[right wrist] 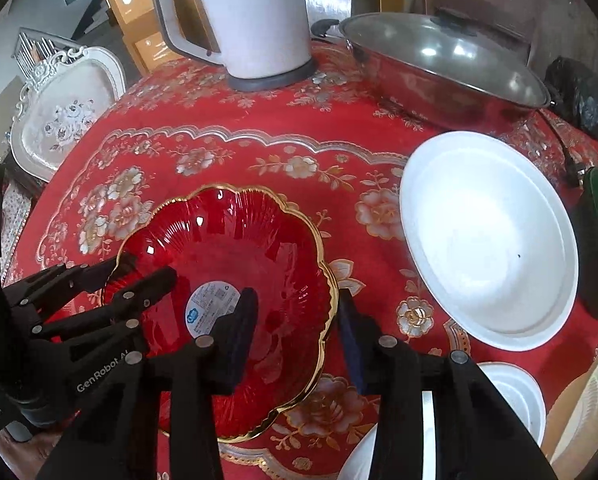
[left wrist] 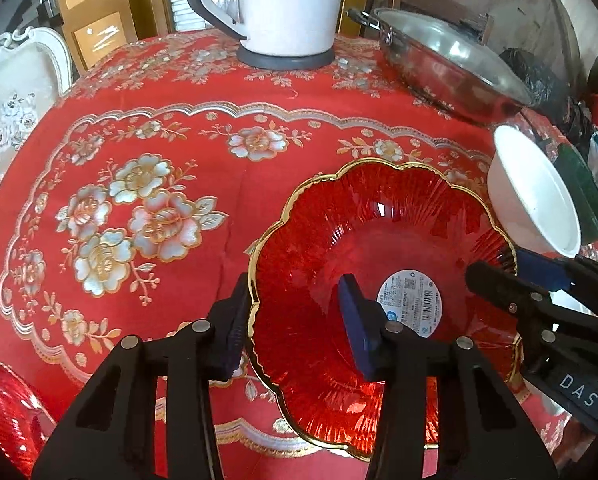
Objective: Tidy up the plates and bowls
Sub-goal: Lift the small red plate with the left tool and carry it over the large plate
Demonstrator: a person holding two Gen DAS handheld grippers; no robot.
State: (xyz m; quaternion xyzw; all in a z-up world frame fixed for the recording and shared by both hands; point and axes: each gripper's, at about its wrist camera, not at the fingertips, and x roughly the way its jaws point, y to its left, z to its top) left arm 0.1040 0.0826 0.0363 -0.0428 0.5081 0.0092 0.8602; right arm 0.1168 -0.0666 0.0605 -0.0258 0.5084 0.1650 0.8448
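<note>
Bowl gripped at both rims

Left gripper [left wrist: 299, 316] straddles the red scalloped bowl [left wrist: 383, 248] at its left rim on the floral tablecloth [left wrist: 139, 160], one pad outside, one inside; right gripper [right wrist: 299, 340] pinches the opposite rim likewise. Both point steeply down. Lifting well likely needs level, equal pressure, clearing the white bowl [right wrist: 487, 240].

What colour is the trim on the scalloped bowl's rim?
Gold, on the red bowl; clearest in the right wrist view.
</note>
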